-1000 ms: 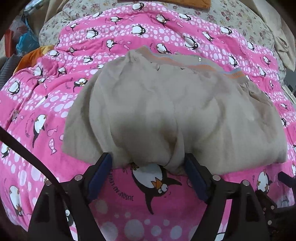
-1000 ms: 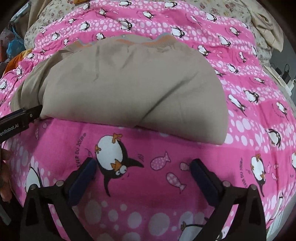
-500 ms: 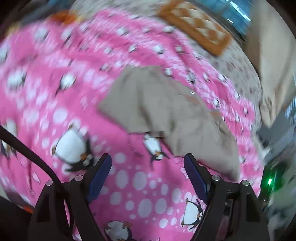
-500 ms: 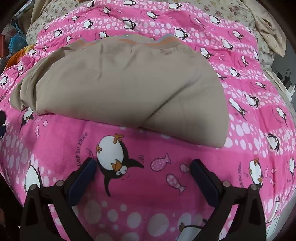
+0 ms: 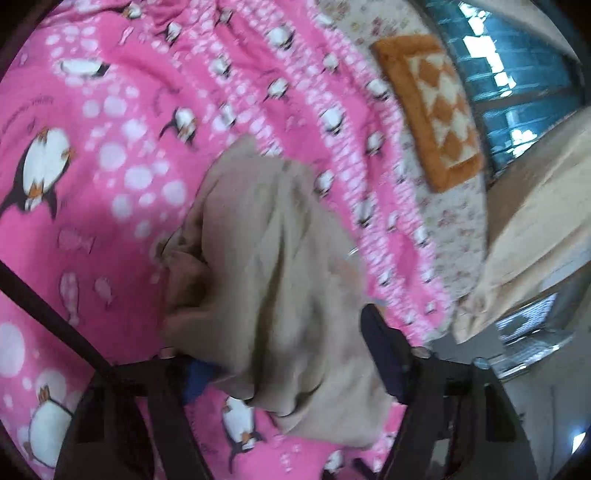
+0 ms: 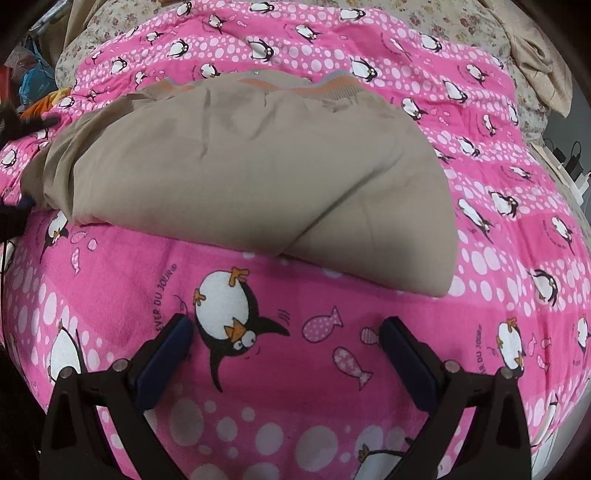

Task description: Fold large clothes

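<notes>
A folded beige garment (image 6: 255,177) with an orange and grey ribbed hem lies on the pink penguin blanket (image 6: 295,369). My right gripper (image 6: 286,354) is open and empty, hovering over the blanket just in front of the garment's near edge. In the blurred left wrist view my left gripper (image 5: 288,369) is open at the garment's left end, with beige cloth (image 5: 273,295) lying between its spread fingers. That gripper shows as a dark shape at the left edge of the right wrist view (image 6: 14,210).
A floral sheet (image 6: 461,22) lies beyond the blanket. An orange and cream checked mat (image 5: 428,107) sits on it. A beige cloth (image 5: 535,236) hangs at the bed's side. Cables and a charger (image 6: 572,162) are at the right.
My left gripper swung round to the garment's left end and turned, and the cloth now lies between its open fingers. My right gripper stayed put.
</notes>
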A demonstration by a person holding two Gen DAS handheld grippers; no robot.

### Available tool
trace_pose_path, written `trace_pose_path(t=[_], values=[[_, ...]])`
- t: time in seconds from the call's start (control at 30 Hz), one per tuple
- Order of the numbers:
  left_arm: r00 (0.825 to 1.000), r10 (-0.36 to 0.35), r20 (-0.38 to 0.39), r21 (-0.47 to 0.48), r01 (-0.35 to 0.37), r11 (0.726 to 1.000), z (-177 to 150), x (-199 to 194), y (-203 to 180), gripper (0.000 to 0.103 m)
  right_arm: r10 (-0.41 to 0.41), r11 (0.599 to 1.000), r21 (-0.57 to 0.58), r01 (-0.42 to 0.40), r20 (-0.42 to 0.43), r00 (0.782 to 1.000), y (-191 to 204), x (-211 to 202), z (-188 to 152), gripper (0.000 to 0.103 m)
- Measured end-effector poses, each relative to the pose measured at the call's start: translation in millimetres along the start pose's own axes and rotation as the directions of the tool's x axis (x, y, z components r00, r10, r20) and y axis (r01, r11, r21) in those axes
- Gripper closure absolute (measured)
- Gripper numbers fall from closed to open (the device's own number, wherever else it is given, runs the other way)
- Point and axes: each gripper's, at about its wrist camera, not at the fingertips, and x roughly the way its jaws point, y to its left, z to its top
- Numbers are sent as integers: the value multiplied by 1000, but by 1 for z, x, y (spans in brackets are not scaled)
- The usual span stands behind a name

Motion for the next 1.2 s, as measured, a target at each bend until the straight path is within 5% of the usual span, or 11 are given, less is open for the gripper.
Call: trace_pose_path(t=[0.07,0.13,0.23,0.4,0.53,0.6,0.63,0.67,0.93,1.2], values=[[1000,11,17,16,-11,1000,1,-5,1,85,2,1000,-1,-2,1,1000,0,0,0,0],[996,92,14,40,-92,995,3,1,4,94,2,1000,-2,-2,0,1000,0,0,1,0],[990,143,9,30,-143,989,4,6,11,94,0,1000,1,0,0,1000,0,-1,1,0],[990,141,24,-95,-138,986,9,12,27,77,6,1000,1,-6,0,1000,-1,-2,1,0],[986,158,48,-88,-153,984,11,21,22,72,25,1000,-6,-25,-9,1000,-3,-5,0,0],[986,156,63,-57,-153,987,11,22,17,80,39,999,-13,-39,-16,999,-4,-7,0,0],[987,150,64,-35,-148,988,10,21,14,98,49,999,-15,-49,-21,999,-5,-9,-1,0],[987,145,69,-21,-144,989,10,19,11,103,60,998,-16,-61,-29,998,-6,-11,-1,0],[980,114,161,118,-134,984,-6,1,-35,103,128,992,17,-129,28,991,-32,-44,-6,1],[991,51,120,236,-79,969,-33,25,-97,103,141,981,121,-152,91,986,-79,-66,-16,1]])
